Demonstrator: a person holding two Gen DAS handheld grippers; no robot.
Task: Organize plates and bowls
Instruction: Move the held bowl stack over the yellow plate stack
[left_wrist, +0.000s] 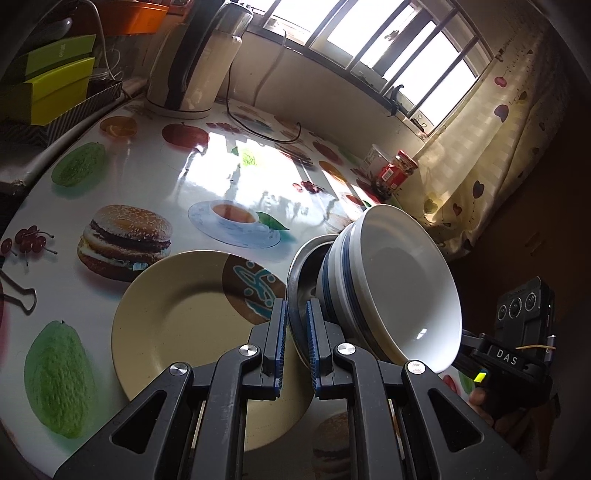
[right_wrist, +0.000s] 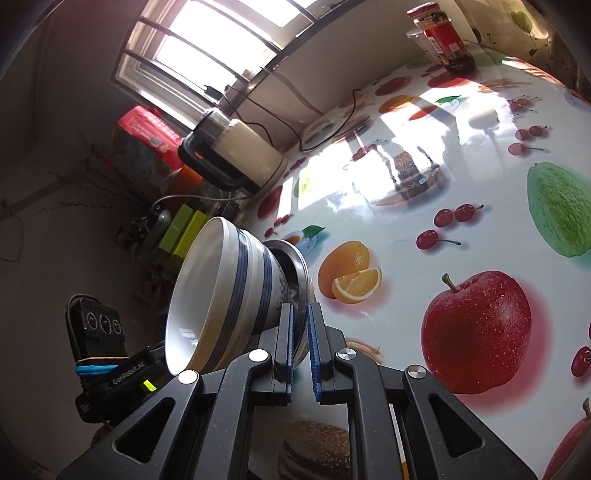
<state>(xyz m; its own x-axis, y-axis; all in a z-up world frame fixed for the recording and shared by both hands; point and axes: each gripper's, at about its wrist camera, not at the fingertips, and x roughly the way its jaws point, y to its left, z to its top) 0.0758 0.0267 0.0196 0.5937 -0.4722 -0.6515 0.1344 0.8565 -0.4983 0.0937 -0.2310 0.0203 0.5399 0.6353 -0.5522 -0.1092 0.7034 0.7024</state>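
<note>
**Stack of dishes pinched from both sides**

Grippers on either hand clamp the same steel plate by its rim. In the left wrist view the left gripper (left_wrist: 295, 332) sits at lower centre, its blue pads pressed onto the edge of the steel plate (left_wrist: 295, 280), which stands tilted on edge. Stacked against that plate are blue-banded white bowls (left_wrist: 402, 288), their open mouths facing right of the frame. Left of them a beige plate (left_wrist: 177, 325) lies flat on the fruit-printed bench (left_wrist: 147, 177). The other hand's device shows at the right edge.

In the right wrist view the right gripper (right_wrist: 301, 332) pinches the steel plate (right_wrist: 301, 273) too, with the bowls (right_wrist: 221, 291) opening toward the left. A kettle (right_wrist: 240, 155) and a red-labelled jar (right_wrist: 445, 37) stand far back on the bench (right_wrist: 424, 184).
</note>
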